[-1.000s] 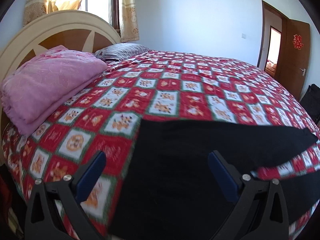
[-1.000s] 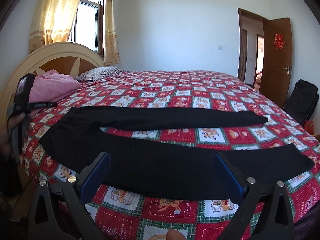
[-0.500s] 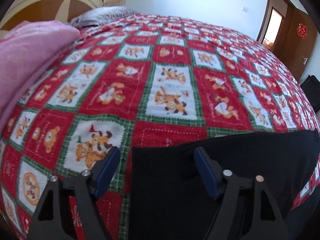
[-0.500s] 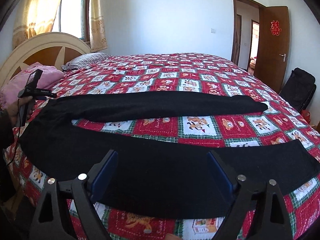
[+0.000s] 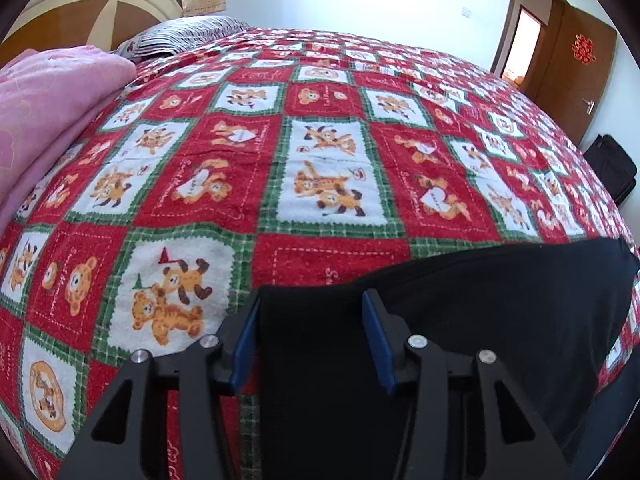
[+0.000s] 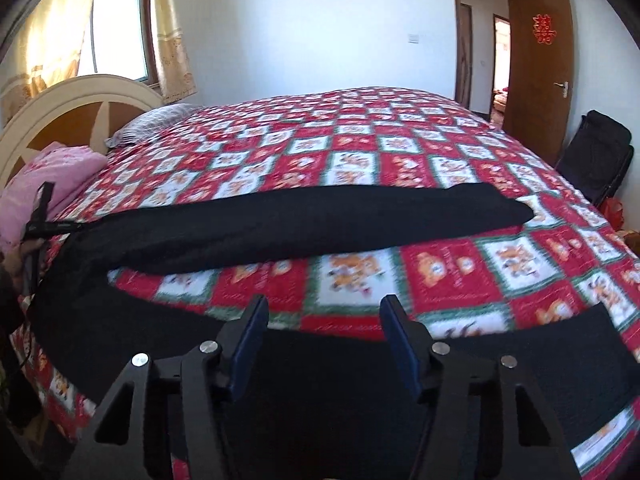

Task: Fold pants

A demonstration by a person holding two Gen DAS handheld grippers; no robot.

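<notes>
Black pants (image 6: 320, 220) lie spread on the red patchwork quilt (image 5: 332, 168), waist at the left, both legs running to the right. In the left wrist view my left gripper (image 5: 311, 300) sits low over the waist corner of the pants (image 5: 500, 300). Its jaws are closing with flat black cloth between the blue pads (image 5: 242, 344), which do not pinch it. My right gripper (image 6: 326, 304) hovers over the near leg (image 6: 520, 360). Its jaws are closing too, with cloth under them and none gripped.
A folded pink blanket (image 5: 52, 112) and a striped pillow (image 5: 188, 34) lie by the cream headboard (image 6: 80, 96). A hand (image 6: 16, 256) holds the left tool at the bed's left edge. A brown door (image 6: 536, 72) and a black bag (image 6: 596, 152) stand at the right.
The left gripper came down and forward onto the waist corner. The right gripper moved in over the near leg. Both pairs of jaws have narrowed a good deal.
</notes>
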